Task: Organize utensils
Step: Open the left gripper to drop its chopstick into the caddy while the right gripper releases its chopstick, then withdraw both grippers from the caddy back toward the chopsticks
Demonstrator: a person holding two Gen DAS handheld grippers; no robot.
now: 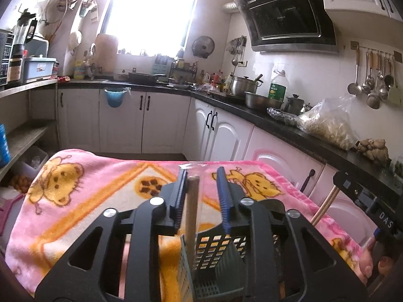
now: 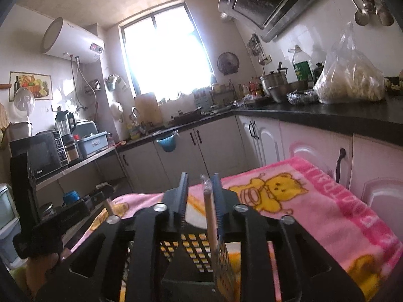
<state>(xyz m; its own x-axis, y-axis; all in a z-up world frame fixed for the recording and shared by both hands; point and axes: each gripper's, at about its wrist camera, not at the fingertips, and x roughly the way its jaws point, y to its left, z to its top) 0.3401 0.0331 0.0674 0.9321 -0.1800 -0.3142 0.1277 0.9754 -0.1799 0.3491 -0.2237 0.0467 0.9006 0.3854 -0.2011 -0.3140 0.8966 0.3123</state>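
A grey-green perforated utensil basket [image 1: 214,259] stands on a pink cartoon blanket [image 1: 88,201], right under both grippers. My left gripper [image 1: 201,198] is open above it; a wooden handle [image 1: 192,214] stands upright in the basket, leaning against the left blue pad. My right gripper [image 2: 199,201] is open over the same basket [image 2: 196,251]; wrapped chopsticks [image 2: 210,216] stand in it against the right pad. The right gripper and chopsticks [image 1: 325,206] also show at the right of the left wrist view.
The blanket [image 2: 314,214] covers a table in a kitchen. White cabinets [image 1: 221,130] and a dark counter [image 1: 289,123] with pots and a noodle bag [image 1: 327,123] run along the right. Shelves with appliances [image 2: 45,156] stand on the left.
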